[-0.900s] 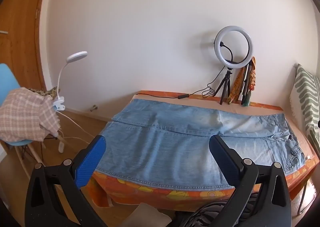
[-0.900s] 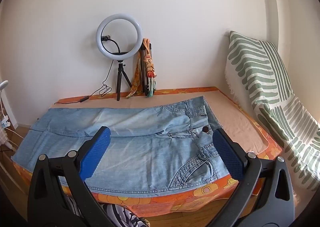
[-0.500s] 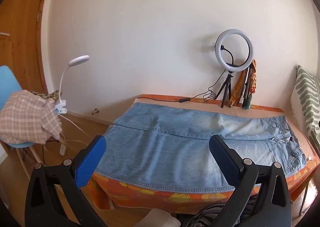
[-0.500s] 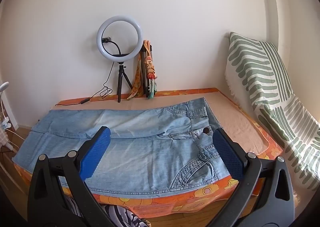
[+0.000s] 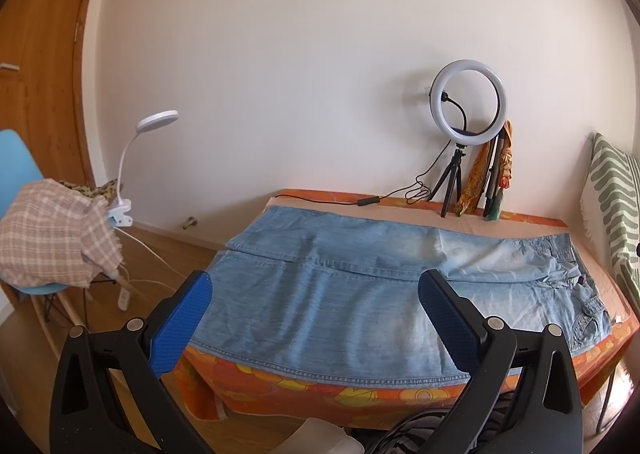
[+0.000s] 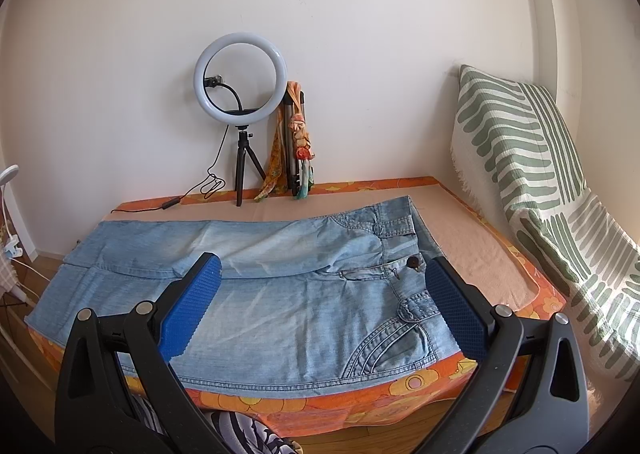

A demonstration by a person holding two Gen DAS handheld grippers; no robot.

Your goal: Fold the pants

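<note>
Light blue denim pants (image 5: 360, 286) lie flat across the table (image 5: 312, 390), which wears an orange flowered cloth. The waist with its button is at the right, the leg ends at the left. In the right wrist view the same pants (image 6: 280, 294) show a dark button and a stitched front pocket. My left gripper (image 5: 316, 282) hangs open in front of the table's near edge, over the legs' part, with nothing between its blue pads. My right gripper (image 6: 324, 270) is open too, before the waist end, and holds nothing.
A ring light on a tripod (image 5: 466, 110) and a folded tripod with scarves (image 6: 296, 142) stand at the table's back edge by the wall. A striped green pillow (image 6: 532, 182) leans at the right. A blue chair with a checked cloth (image 5: 48, 238) and a clip lamp (image 5: 154, 122) stand left.
Both grippers have drawn back and tilted slightly, so the table and pants sit a little lower and smaller in view. Both stay open; the pants have not moved.
</note>
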